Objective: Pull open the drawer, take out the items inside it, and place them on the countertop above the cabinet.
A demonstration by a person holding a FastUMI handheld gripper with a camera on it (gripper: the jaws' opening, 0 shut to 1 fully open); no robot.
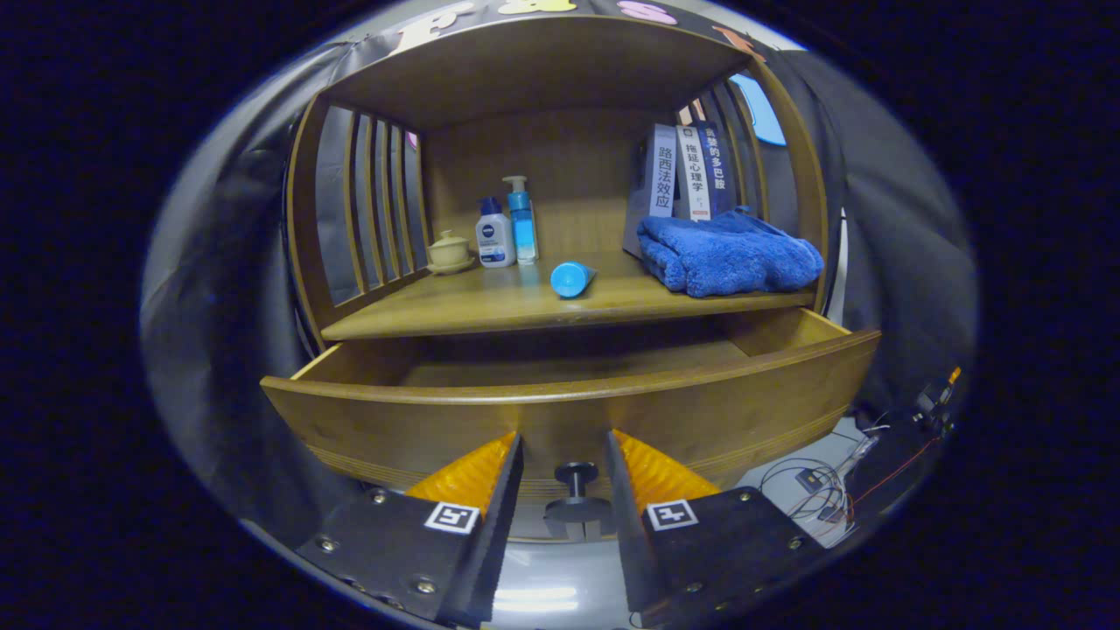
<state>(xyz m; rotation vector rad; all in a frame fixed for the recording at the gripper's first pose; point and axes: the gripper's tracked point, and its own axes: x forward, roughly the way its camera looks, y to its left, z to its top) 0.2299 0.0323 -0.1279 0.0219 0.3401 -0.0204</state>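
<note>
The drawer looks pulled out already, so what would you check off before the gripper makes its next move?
1. Drawer open: ok, pulled out below the countertop.
2. Gripper free: ok, open; the knob sits between the fingers untouched.
3. Items inside the drawer: cannot tell, its front panel hides most of the floor.
4. Landing spot: ok, bare wood ahead of the blue tube.
5. Crowding on the countertop: ok, the towel and bottles sit off to the sides.

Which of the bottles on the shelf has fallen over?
The blue tube lies on its side, nearest the open drawer. The white bottle and pump bottle stand upright. The gripper fingers stand open around the knob.
</note>
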